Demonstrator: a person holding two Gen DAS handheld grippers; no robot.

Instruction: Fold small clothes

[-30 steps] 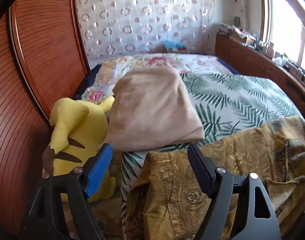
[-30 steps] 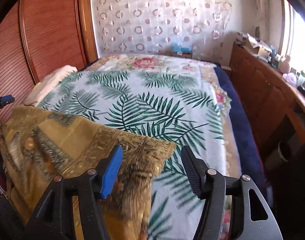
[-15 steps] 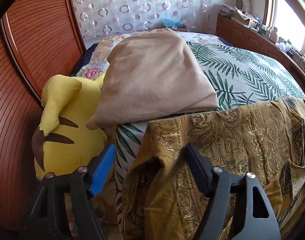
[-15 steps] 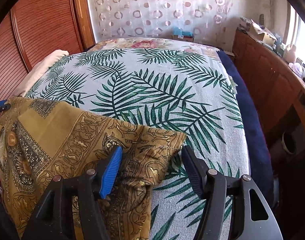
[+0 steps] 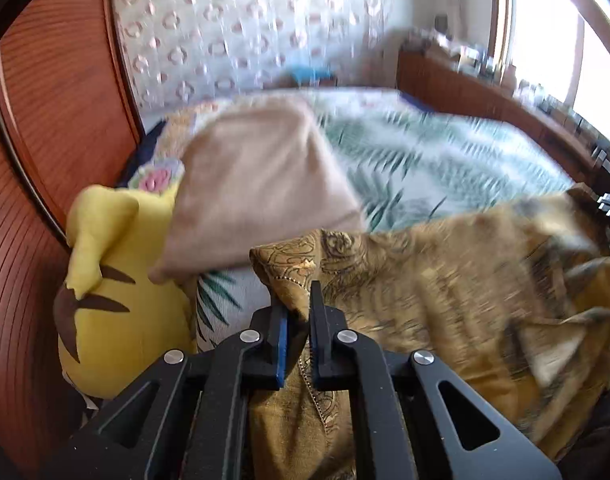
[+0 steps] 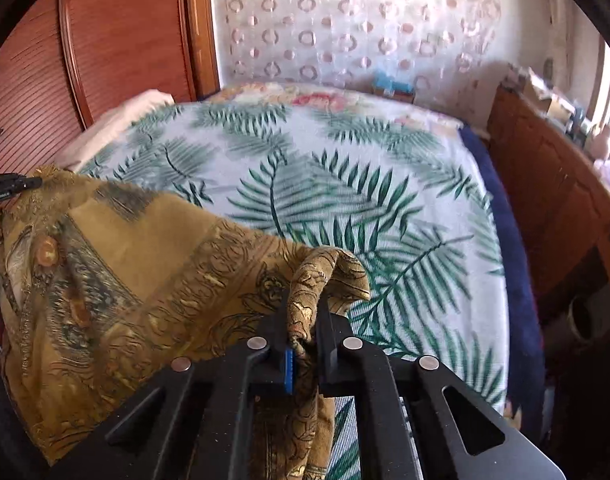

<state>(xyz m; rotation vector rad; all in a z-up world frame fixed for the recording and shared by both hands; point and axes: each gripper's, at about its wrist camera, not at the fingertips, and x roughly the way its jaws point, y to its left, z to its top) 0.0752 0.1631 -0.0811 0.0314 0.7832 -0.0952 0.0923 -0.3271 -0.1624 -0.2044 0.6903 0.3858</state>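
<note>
Both our grippers, left (image 5: 296, 312) and right (image 6: 303, 316), have closed: fingers now pinch bunched corners of the paisley-patterned ochre cloth (image 6: 145, 264) on the palm-print bed (image 6: 345, 184).

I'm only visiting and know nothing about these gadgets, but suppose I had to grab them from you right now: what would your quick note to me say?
Left gripper: jaws shut on one corner of the gold patterned cloth.
Right gripper: jaws shut on another corner of that cloth.
The cloth lies spread at the near edge of the bed, partly hanging off it.
Done: both corners gripped.
Left: no fold made yet; probably carry the corners across and lay them down.
</note>
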